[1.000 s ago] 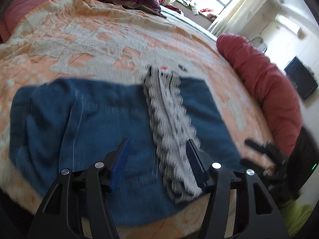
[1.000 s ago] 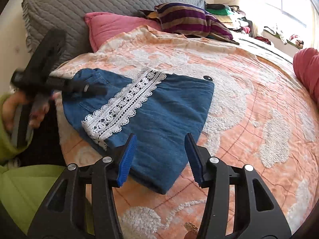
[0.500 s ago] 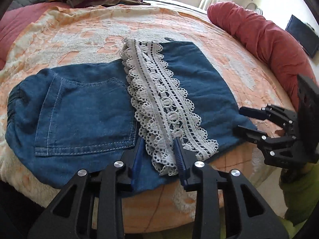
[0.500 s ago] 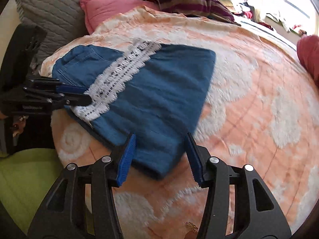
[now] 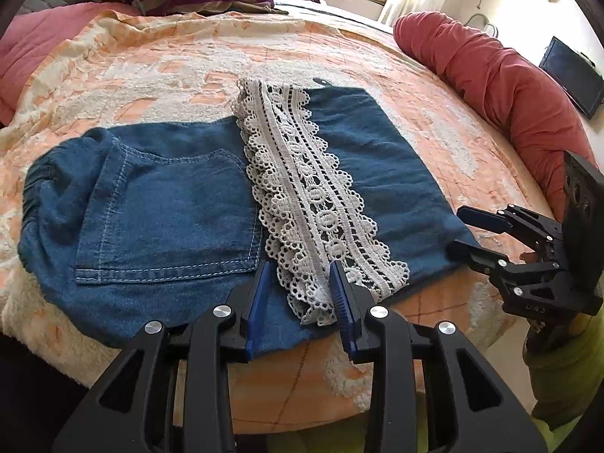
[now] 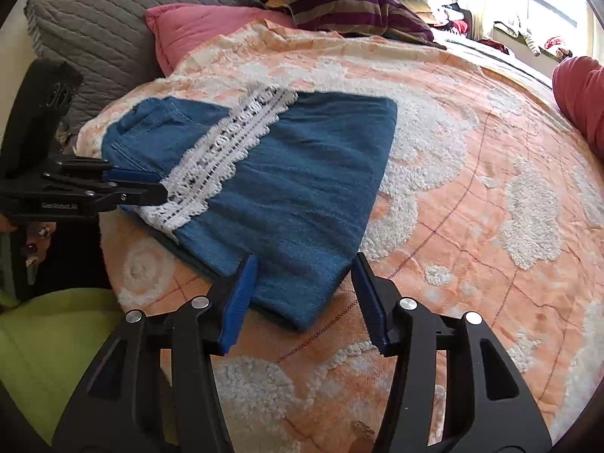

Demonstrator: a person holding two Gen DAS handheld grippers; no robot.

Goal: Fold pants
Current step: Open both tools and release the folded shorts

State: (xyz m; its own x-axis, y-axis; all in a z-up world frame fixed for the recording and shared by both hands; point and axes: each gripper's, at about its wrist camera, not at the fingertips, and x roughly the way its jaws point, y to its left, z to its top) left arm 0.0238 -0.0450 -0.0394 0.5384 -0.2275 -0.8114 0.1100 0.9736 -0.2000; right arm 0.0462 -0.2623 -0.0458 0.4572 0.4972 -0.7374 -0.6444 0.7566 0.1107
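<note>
Pants [image 5: 158, 204], blue denim, lie folded flat on the bedspread [image 5: 158, 64] near its front edge. Back pocket [image 5: 170, 219] faces up on the left part; a white lace band [image 5: 313, 204] runs across the middle, the folded leg to its right.

Left gripper [image 5: 300, 287] sits at the near edge of the pants, fingers parted narrowly on either side of the lace end, not clamped on it. Right gripper [image 6: 305, 287] sits at the near right corner of the fold, fingers spread wide around the corner, nothing gripped.

Red bolster [image 5: 502, 75] lies along the far right. Pink pillow [image 6: 211, 26], grey quilted pillow [image 6: 94, 26] and striped cloth [image 6: 347, 7] sit at the head.
</note>
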